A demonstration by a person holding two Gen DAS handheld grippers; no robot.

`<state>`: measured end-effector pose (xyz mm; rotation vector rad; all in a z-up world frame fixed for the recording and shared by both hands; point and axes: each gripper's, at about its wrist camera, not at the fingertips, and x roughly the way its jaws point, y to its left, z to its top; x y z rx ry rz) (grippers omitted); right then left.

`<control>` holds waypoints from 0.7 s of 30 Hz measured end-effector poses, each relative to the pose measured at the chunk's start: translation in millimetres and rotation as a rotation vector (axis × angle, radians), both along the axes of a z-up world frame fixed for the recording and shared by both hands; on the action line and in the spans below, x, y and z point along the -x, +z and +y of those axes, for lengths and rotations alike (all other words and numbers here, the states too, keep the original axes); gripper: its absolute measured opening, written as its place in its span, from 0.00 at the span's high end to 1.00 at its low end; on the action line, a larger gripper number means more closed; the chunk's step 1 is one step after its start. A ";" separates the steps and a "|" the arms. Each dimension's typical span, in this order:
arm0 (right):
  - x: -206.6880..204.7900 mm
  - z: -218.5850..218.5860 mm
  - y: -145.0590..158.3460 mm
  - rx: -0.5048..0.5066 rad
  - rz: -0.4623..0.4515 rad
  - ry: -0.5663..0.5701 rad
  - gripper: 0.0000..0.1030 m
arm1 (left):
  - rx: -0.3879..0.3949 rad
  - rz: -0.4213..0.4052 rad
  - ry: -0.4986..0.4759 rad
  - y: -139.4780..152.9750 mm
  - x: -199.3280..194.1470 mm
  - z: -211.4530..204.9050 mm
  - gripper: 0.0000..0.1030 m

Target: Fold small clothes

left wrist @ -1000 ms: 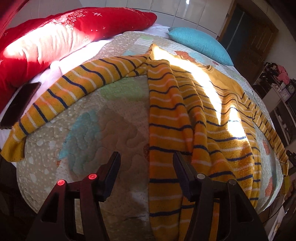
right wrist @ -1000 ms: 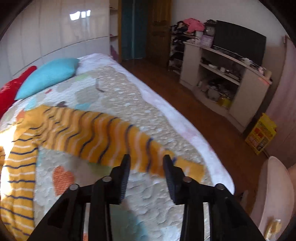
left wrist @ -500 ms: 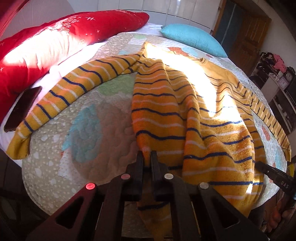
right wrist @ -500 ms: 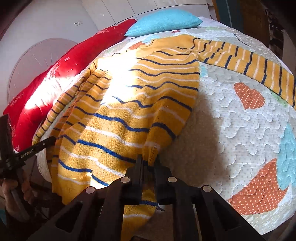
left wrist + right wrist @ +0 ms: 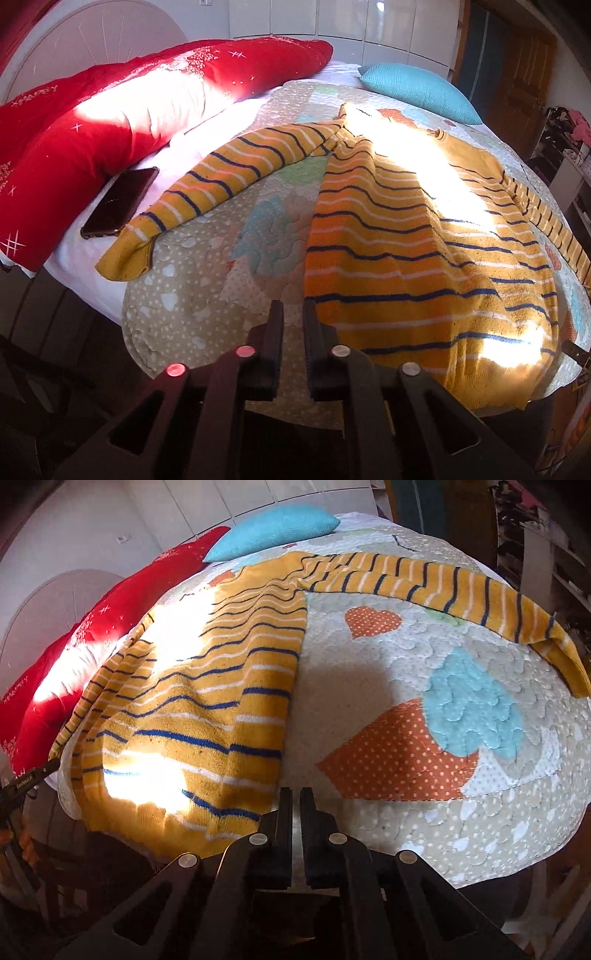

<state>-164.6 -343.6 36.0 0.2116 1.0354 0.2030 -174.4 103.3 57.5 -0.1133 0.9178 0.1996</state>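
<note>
Hem corners of the yellow knitted sweater with navy and white stripes [image 5: 406, 236] are lying released, flat on the quilted bedspread [image 5: 207, 295].
I am easing my left claw [image 5: 293, 317] open, empty; my right claw [image 5: 296, 805] is clenched on nothing, so sleeve folding comes next.

A: So where's everything sitting relative to the sweater [image 5: 406, 236]?

B: It lies spread on the quilt [image 5: 207, 295], which covers the bed. In the left wrist view one sleeve [image 5: 207, 195] runs out to its left, cuff just beside a phone [image 5: 120, 203]. The phone lies against the long bolster [image 5: 129, 107], left of the sweater.

A: And behind it?

B: A pillow [image 5: 417, 92], at the far end. The other sleeve [image 5: 443, 587] stretches right in the right wrist view.
</note>
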 end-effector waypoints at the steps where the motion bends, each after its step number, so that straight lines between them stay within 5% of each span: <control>1: -2.3 -5.7 1.8 -0.012 -0.006 -0.015 0.92 | -0.007 -0.017 -0.005 5.0 0.4 -4.3 0.69; 3: -11.6 -11.9 7.1 -0.020 -0.027 -0.050 0.89 | -0.020 -0.063 -0.030 15.3 -0.4 -14.9 0.41; 4: -16.8 -12.2 10.4 -0.022 -0.038 -0.059 0.87 | -0.030 -0.083 -0.048 19.8 -2.2 -22.2 0.38; 8: -39.3 -3.5 23.8 -0.024 -0.094 -0.075 0.59 | -0.066 -0.086 -0.138 26.7 -22.7 -56.7 0.36; 21: -90.7 14.4 25.2 -0.021 -0.103 -0.075 0.46 | -0.060 0.007 -0.238 0.3 -77.0 -120.9 0.30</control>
